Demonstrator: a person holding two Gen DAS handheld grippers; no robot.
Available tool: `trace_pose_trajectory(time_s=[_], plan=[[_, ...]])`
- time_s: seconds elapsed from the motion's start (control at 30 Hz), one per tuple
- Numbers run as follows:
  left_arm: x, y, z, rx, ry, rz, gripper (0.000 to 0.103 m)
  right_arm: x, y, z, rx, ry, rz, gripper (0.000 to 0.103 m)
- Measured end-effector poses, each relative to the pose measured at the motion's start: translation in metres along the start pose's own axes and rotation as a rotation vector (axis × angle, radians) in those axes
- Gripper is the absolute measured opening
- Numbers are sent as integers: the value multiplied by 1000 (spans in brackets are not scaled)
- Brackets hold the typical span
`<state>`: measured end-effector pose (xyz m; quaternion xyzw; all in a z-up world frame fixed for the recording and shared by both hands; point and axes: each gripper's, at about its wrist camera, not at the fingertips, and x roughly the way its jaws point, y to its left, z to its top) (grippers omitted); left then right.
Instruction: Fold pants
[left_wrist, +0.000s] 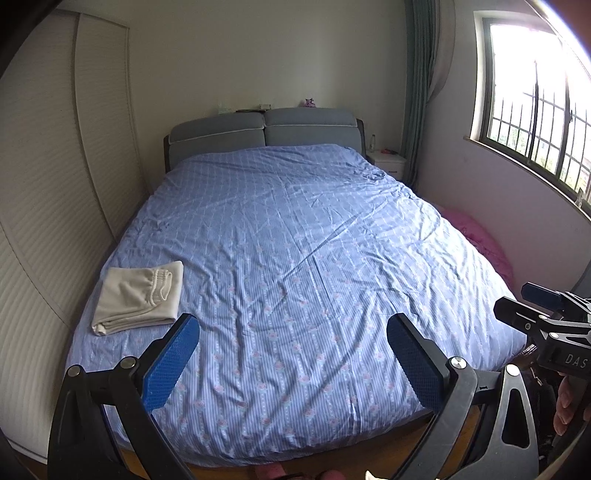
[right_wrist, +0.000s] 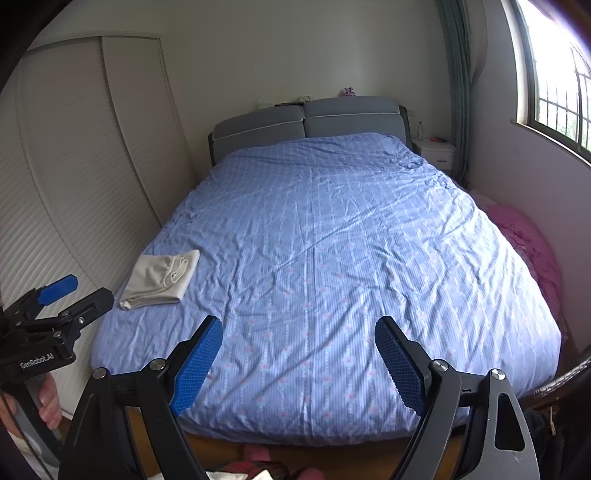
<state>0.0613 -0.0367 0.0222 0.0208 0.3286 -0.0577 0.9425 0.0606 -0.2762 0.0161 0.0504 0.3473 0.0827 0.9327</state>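
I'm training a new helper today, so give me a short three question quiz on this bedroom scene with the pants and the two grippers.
1. True or false: the cream pants lie already folded on the blue bedspread.
2. Multiple choice: where do the pants lie on the bed? A, by the headboard; B, near the foot, on the wardrobe side; C, near the foot, on the window side.
3. Short answer: what does the left gripper or the right gripper hold?

Key:
1. True; they form a neat bundle with the waistband on top.
2. B.
3. Nothing; both stand open above the foot of the bed, with only bedspread showing between the blue pads.
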Motion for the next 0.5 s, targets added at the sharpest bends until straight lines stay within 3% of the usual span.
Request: trace_pose_trajectory(time_s=[0.5], plan=[[1,0,2,-19,-4,24,103,0,2,-1,7,-6,-6,85]])
